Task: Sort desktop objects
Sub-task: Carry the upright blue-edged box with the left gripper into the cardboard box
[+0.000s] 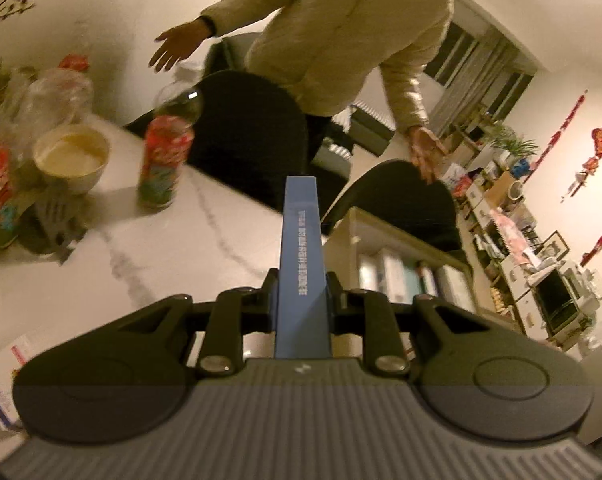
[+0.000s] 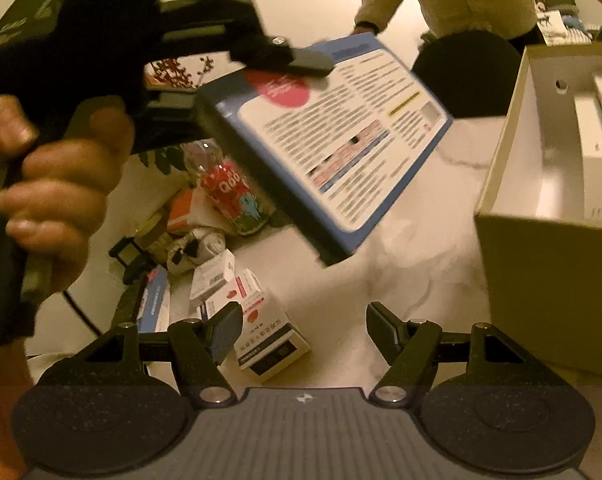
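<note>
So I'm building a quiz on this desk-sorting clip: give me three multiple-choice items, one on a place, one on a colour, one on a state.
1. Where is the open cardboard box in the right wrist view?
A. far left
B. right side
C. under the bottle

2. What colour is the edge of the flat box in the left gripper?
A. blue
B. green
C. black

3. How is the right gripper?
A. shut on a bottle
B. shut on a small box
C. open, holding nothing

Answers:
1 B, the cardboard box fills the right edge, white packs standing inside it.
2 A, a blue spine shows between the jaws, and a blue border in the right wrist view.
3 C, its fingers stand apart above the table, nothing between them.
</note>
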`<control>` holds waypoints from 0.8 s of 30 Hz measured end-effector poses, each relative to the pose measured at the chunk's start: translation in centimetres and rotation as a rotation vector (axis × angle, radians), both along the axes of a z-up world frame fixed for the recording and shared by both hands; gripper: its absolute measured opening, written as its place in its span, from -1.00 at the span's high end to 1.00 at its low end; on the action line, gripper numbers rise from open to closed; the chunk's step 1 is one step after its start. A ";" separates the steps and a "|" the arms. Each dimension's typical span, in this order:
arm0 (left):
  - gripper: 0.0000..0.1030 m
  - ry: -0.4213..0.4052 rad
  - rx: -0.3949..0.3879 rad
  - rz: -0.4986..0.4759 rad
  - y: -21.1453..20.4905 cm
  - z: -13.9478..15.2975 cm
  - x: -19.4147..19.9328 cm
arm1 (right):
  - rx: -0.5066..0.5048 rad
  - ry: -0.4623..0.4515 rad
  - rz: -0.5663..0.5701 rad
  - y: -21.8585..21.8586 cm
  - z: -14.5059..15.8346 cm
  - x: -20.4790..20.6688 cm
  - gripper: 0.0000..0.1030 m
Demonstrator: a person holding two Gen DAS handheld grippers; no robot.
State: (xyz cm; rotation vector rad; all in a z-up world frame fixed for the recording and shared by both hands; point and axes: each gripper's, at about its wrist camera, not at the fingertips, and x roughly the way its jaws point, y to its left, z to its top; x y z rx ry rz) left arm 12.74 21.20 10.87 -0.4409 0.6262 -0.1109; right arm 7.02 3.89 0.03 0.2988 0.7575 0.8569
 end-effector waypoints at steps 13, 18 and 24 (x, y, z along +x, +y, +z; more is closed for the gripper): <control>0.61 -0.079 0.069 -0.055 -6.8 1.2 3.6 | 0.016 -0.048 -0.019 -3.4 1.3 -1.1 -0.40; 0.61 -0.080 0.143 -0.046 -9.5 -0.3 5.4 | 0.023 -0.043 -0.029 -4.6 1.2 -1.1 -0.40; 0.61 -0.062 0.230 -0.042 -11.2 -2.1 7.1 | 0.014 -0.041 -0.069 -6.1 1.1 -1.0 -0.40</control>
